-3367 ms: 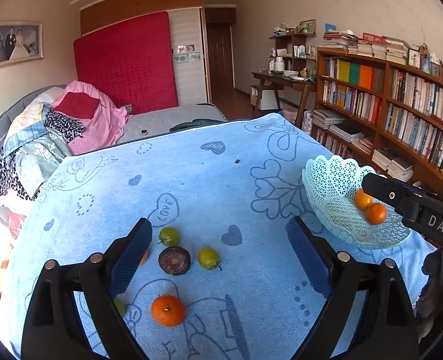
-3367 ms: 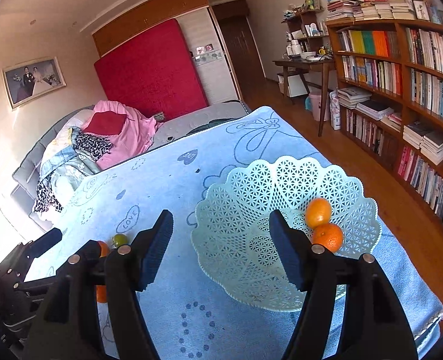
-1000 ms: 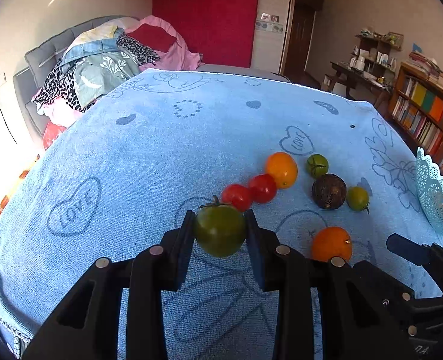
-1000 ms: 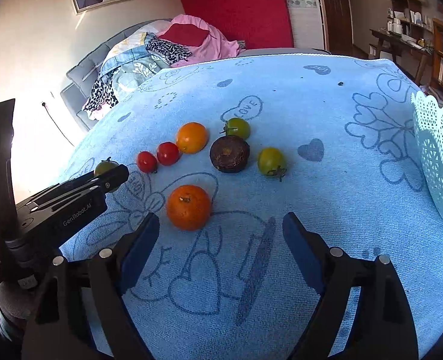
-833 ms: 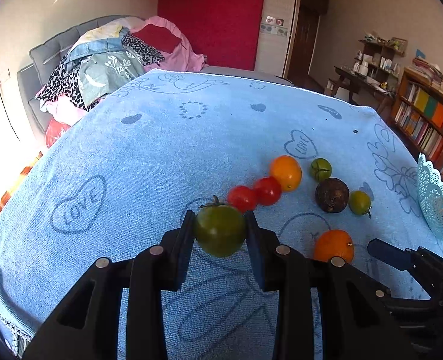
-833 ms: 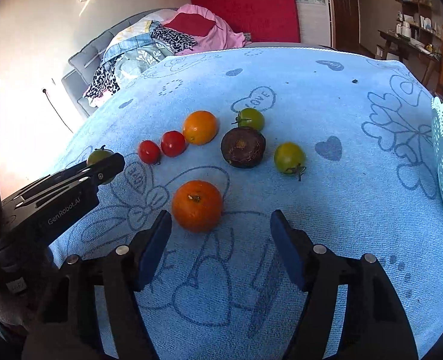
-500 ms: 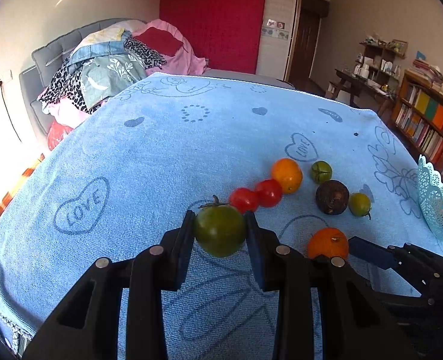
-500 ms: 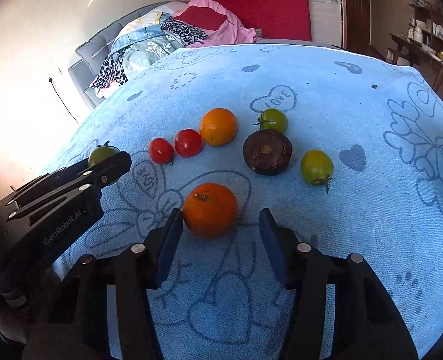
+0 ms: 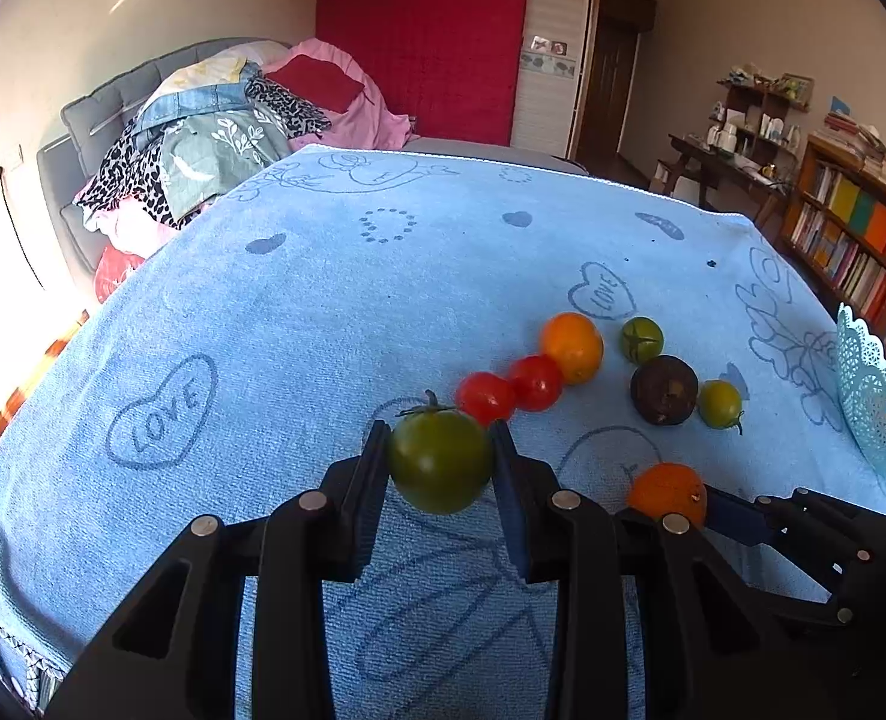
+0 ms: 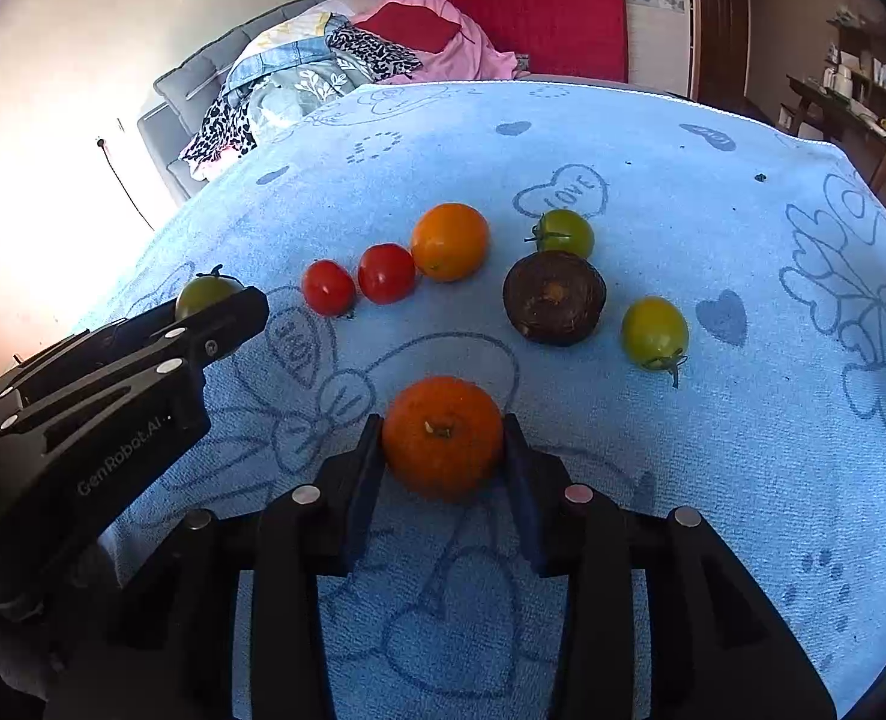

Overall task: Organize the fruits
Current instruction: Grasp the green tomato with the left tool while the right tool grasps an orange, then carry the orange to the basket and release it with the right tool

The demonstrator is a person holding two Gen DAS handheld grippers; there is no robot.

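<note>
The left tongs (image 9: 440, 461) pinch a large green tomato (image 9: 440, 461) between both pads, its stem pointing up and away — whether it hangs clear of the blue towel (image 9: 323, 312) on the desk cannot be told. The right tongs (image 10: 443, 441) have both pads pressed against the sides of a tangerine (image 10: 442, 437) that sits on the towel, near the front of the fruit group.

Beyond the tangerine in the right wrist view, the loose fruit lies in a rough arc: two red tomatoes (image 10: 359, 281) side by side on the left, just beside an orange (image 10: 449, 241); farther right a small green tomato (image 10: 565, 233), a dark brown round fruit (image 10: 554, 298) near it, and a yellow-green tomato (image 10: 654, 329) just to the right of that.

The white lattice basket (image 9: 872, 396) stands at the far right edge of the towel, well apart from the fruit — only its rim shows.
</note>
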